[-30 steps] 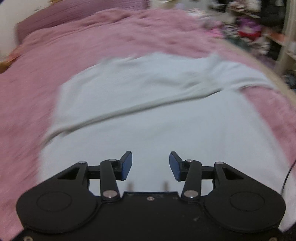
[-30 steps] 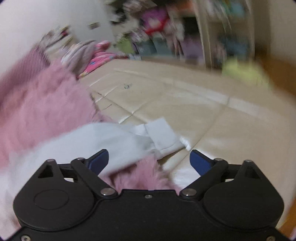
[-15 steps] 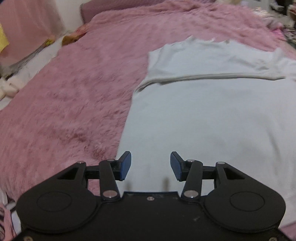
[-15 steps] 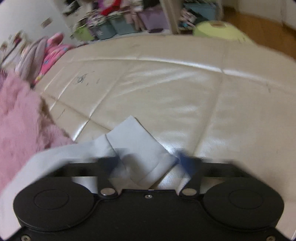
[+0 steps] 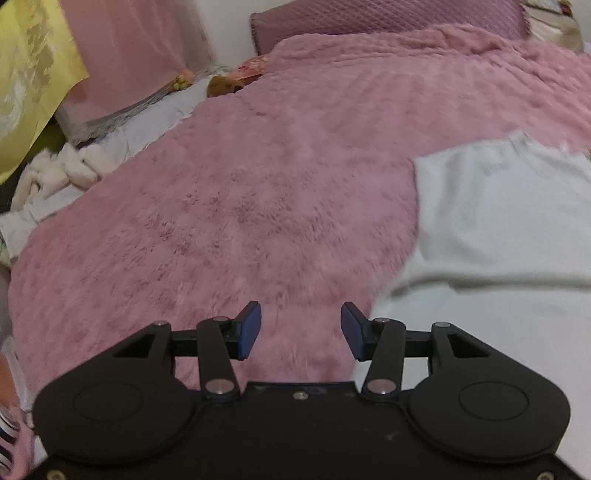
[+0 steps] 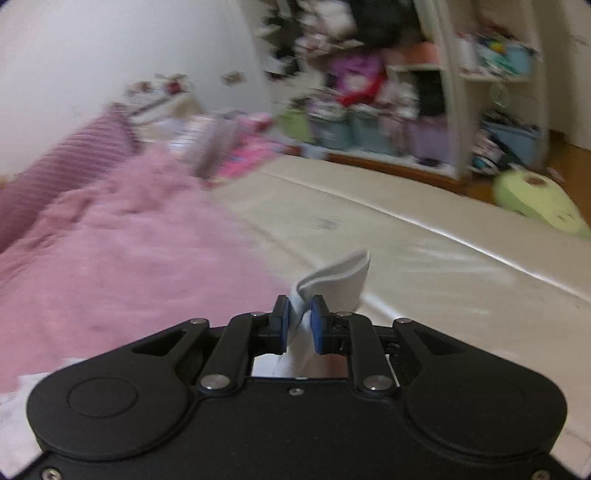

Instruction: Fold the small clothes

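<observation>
Left gripper (image 5: 301,330): jaws apart at a moderate gap, blue pads (image 5: 249,330) facing each other, nothing between them. Hovering over the pink fuzzy blanket (image 5: 258,192), just off the left edge of the garment. Right pad close to that edge; contact not determinable.

White garment (image 5: 498,229): spread flat on the blanket, filling the right side of the left wrist view. One layer folded over another, with a crease line running across near the middle right. Small notch at the far top edge, slightly blurred.

Right gripper (image 6: 298,323): jaws drawn in narrow, clamped on a strip of the same white cloth (image 6: 340,277). Cloth rising from between the pads and curling over in a loop ahead of the fingers, lifted clear of the surface below. More white fabric visible at the lower left corner of the right wrist view.

Under and ahead of the right gripper: cream padded mat (image 6: 424,258), glossy, with seams. Pink blanket to its left, meeting the mat along a diagonal border.

Background, left wrist view: purple pillow (image 5: 388,18) at the head of the blanket, yellow fabric (image 5: 33,74) at upper left, pale bundle of cloth (image 5: 66,173) at the left margin. Background, right wrist view: cluttered shelves (image 6: 424,103), blurred; green cushion-like object (image 6: 535,203) on the floor at right.
</observation>
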The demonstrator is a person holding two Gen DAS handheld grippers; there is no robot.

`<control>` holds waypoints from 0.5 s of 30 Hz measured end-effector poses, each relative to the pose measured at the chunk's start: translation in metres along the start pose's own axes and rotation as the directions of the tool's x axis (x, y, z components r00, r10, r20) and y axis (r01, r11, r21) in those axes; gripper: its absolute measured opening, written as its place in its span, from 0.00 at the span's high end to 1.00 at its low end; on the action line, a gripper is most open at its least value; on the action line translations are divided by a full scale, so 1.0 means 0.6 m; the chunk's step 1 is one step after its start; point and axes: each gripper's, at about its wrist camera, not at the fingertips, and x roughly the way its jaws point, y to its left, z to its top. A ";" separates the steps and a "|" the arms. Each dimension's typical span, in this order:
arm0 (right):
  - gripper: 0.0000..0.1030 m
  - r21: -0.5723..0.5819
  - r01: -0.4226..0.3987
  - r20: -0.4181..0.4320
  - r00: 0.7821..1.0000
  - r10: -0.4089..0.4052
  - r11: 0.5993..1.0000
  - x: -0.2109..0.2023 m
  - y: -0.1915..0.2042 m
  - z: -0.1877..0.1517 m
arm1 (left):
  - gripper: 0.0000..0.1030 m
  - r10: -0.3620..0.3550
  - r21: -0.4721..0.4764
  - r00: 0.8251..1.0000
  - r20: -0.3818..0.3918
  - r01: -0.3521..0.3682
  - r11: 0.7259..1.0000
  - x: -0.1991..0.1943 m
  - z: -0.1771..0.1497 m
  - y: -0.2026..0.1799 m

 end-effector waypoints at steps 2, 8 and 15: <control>0.91 -0.061 -0.056 0.005 0.998 0.056 0.997 -0.025 0.061 -0.004 | 0.52 -0.034 -0.049 0.999 -0.030 0.032 0.998 0.013 0.008 0.017; 0.91 -0.146 -0.228 -0.029 0.974 0.226 0.963 -0.095 0.240 -0.066 | 0.52 -0.143 -0.102 0.988 -0.051 0.137 0.985 0.067 0.023 0.064; 0.91 -0.235 -0.377 -0.124 0.926 0.357 0.896 -0.163 0.454 -0.179 | 0.52 -0.309 -0.146 0.951 -0.016 0.303 0.942 0.097 0.051 0.074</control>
